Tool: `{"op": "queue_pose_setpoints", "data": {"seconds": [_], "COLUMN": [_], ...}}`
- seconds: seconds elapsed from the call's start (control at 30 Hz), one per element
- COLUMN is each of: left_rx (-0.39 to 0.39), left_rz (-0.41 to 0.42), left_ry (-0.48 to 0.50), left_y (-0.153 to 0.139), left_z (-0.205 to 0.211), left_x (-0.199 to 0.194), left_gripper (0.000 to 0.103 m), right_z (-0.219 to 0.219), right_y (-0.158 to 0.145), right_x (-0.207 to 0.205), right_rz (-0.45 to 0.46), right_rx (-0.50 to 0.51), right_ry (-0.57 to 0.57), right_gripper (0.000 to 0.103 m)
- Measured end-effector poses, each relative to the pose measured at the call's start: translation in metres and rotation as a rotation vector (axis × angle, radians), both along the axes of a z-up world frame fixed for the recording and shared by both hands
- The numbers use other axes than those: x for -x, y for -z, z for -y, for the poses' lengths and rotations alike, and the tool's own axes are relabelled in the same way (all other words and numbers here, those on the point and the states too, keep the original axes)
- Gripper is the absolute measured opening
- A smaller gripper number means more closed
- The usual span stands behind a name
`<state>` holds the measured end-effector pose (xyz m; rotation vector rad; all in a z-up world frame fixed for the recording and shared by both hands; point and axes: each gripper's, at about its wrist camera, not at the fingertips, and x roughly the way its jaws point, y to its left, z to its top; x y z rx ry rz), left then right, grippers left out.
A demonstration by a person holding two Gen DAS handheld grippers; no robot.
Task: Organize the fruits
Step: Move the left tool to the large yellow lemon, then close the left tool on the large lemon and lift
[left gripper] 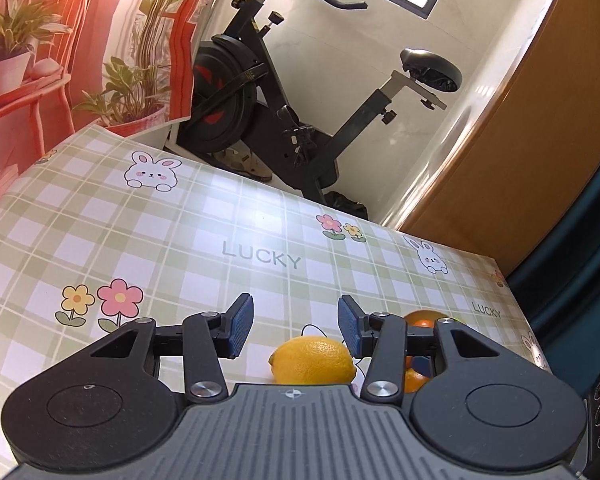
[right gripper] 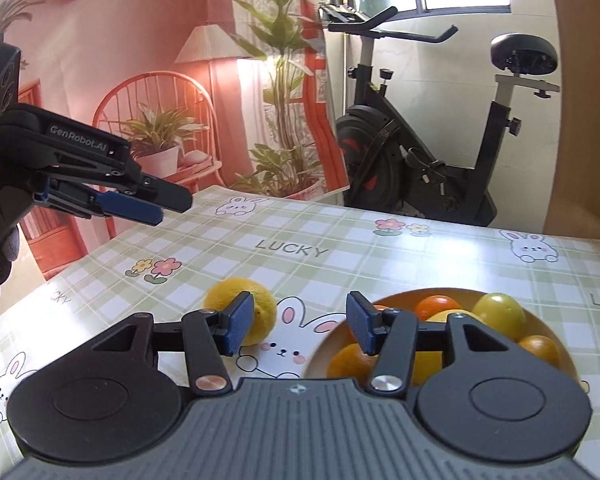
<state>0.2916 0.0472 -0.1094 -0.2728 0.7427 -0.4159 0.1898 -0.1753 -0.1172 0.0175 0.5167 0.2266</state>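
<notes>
A lone lemon (right gripper: pixel 240 310) lies on the checked tablecloth (right gripper: pixel 340 256), just left of a printed rabbit and near the bowl (right gripper: pixel 320 354) but apart from it; through my right wrist camera the blue pad of the near finger covers part of it. The bowl sits to the lemon's right and holds oranges (right gripper: pixel 436 306), a yellow-green fruit (right gripper: pixel 500 312) and more yellow fruit half hidden behind my linkage. My right gripper (right gripper: pixel 300 324) hangs over the cloth between lemon and bowl with its fingers spread wide and nothing between them. From the left wrist camera I see the same lemon (left gripper: pixel 312 362) low in the frame, beneath and slightly right of the gap of my left gripper (left gripper: pixel 296 326), which is also spread apart and empty; oranges (left gripper: pixel 422 320) peek out behind its right finger. In the right view that left gripper (right gripper: pixel 156 204) floats high above the table's left side. Past the table's far edge stands an exercise bike (right gripper: pixel 428 144), beside a backdrop printed with plants and a chair (right gripper: pixel 152 120).
</notes>
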Motion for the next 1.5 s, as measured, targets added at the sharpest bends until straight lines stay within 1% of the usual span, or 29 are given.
{"op": "queue_pose_setpoints", "data": {"seconds": [0.1, 0.27, 0.43, 0.5, 0.57, 0.8, 0.87, 1.1, 1.2, 1.33, 1.4, 1.5], "left_rx": [0.017, 0.05, 0.073, 0.083, 0.078, 0.075, 0.074, 0.088, 0.092, 0.08, 0.082, 0.087], "left_rz": [-0.019, -0.046, -0.073, -0.091, -0.1, -0.121, -0.124, -0.128, -0.13, -0.131, -0.125, -0.122], "left_ry": [-0.002, -0.007, 0.005, 0.014, 0.021, 0.051, 0.06, 0.096, 0.118, 0.141, 0.135, 0.123], "left_y": [0.01, 0.021, 0.031, 0.038, 0.043, 0.056, 0.058, 0.064, 0.067, 0.07, 0.07, 0.07], "left_z": [-0.003, -0.006, -0.003, 0.0, 0.005, 0.015, 0.017, 0.022, 0.024, 0.029, 0.03, 0.028], "left_x": [-0.003, -0.008, -0.012, -0.014, -0.014, -0.014, -0.013, -0.002, 0.003, 0.008, 0.011, 0.015], "left_gripper": [0.049, 0.049, 0.051, 0.051, 0.051, 0.052, 0.058, 0.063, 0.064, 0.062, 0.059, 0.059], "right_z": [-0.017, -0.038, -0.05, -0.051, -0.051, -0.042, -0.039, -0.031, -0.031, -0.03, -0.03, -0.03], "right_y": [0.007, 0.019, 0.03, 0.033, 0.035, 0.037, 0.037, 0.037, 0.036, 0.036, 0.036, 0.035], "right_x": [-0.012, -0.035, -0.051, -0.055, -0.056, -0.046, -0.043, -0.031, -0.027, -0.023, -0.021, -0.021], "right_rz": [-0.025, -0.063, -0.098, -0.114, -0.129, -0.139, -0.144, -0.152, -0.154, -0.156, -0.155, -0.156], "right_rx": [0.039, 0.118, 0.149, 0.144, 0.137, 0.1, 0.088, 0.054, 0.046, 0.039, 0.034, 0.027], "right_ry": [-0.043, -0.083, -0.104, -0.102, -0.101, -0.083, -0.075, -0.058, -0.051, -0.045, -0.042, -0.039], "right_gripper": [0.06, 0.063, 0.067, 0.066, 0.064, 0.062, 0.062, 0.06, 0.059, 0.058, 0.057, 0.055]}}
